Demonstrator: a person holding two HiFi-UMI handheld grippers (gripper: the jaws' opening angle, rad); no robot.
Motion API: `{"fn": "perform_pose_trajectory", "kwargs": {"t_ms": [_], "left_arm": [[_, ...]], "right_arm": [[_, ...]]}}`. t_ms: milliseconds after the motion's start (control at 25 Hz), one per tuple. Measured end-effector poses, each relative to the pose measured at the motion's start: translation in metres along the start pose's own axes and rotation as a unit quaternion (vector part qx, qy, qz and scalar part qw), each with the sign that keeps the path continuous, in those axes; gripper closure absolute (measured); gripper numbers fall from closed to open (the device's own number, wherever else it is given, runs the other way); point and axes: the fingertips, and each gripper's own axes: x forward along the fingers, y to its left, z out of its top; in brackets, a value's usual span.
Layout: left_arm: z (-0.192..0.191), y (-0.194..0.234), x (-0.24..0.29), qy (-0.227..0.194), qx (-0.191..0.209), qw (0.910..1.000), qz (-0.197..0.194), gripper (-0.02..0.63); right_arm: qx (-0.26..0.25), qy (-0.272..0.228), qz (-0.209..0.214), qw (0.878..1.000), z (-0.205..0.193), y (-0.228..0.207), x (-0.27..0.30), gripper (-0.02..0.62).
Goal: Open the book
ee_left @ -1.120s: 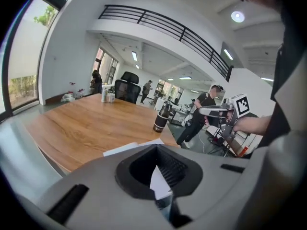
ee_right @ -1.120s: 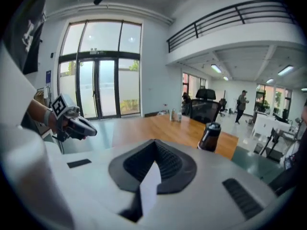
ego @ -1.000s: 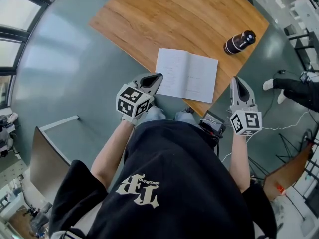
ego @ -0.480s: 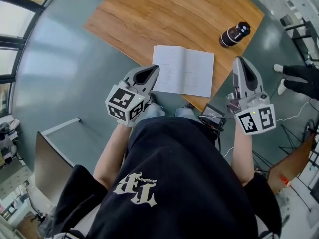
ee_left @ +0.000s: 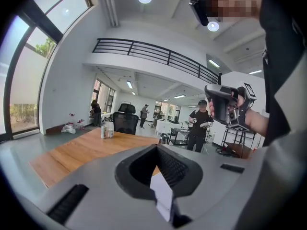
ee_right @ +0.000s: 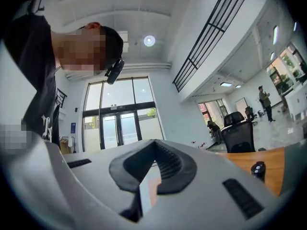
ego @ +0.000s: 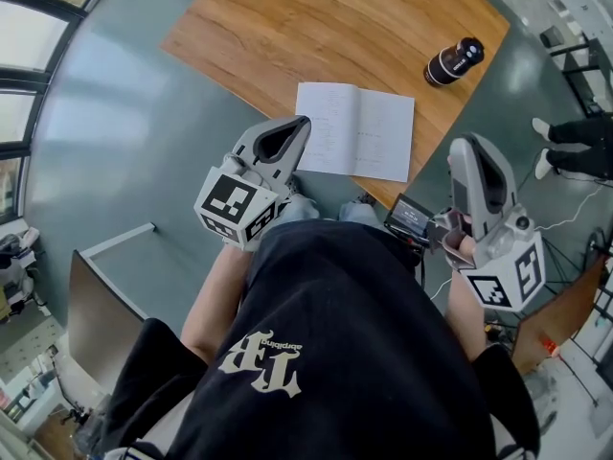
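Observation:
The book point(ego: 354, 130) lies open, white pages up, at the near edge of the wooden table point(ego: 316, 27). My left gripper point(ego: 301, 124) hangs above the book's left near corner, clear of it, jaws shut and empty. My right gripper point(ego: 468, 146) is raised off the table's right edge, to the right of the book, also shut with nothing in it. In the left gripper view the left gripper point(ee_left: 156, 146) points level across the table, and the right gripper shows held in a hand at the right. The right gripper point(ee_right: 152, 141) points slightly upward at glass doors.
A black bottle point(ego: 454, 62) lies on the table's far right corner, also seen as the bottle point(ee_right: 258, 169). A person in black point(ego: 575, 156) stands at the right. An office chair point(ee_left: 125, 122) is beyond the table. A small device point(ego: 410, 217) hangs at my waist.
Both grippers have risen toward the camera, the right one more, and it has drawn back from the table edge. The book stays open and unmoved.

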Motion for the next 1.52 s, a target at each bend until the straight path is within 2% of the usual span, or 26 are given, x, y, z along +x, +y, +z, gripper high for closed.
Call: {"fn": "perform_pose_trajectory", "kwargs": {"t_ms": [160,240,760,1520], "left_arm": [[0.004,-0.002,-0.007,-0.01,0.01,0.9999,0.007,0.601],[0.004,-0.004,-0.01,-0.011,0.01,0.9999,0.008,0.601],[0.022,-0.01,-0.025,-0.029,0.027,0.999,0.021,0.601],[0.026,-0.009,-0.026,-0.037,0.029,0.9984,0.03,0.601]], "right_arm": [[-0.055,0.056,-0.01,0.997,-0.029,0.01,0.0,0.609],[-0.065,0.07,-0.017,0.995,-0.037,0.01,-0.002,0.609],[-0.067,0.112,-0.046,0.99,-0.068,-0.01,-0.006,0.609],[-0.067,0.132,-0.047,0.988,-0.083,-0.009,-0.003,0.609]]}}
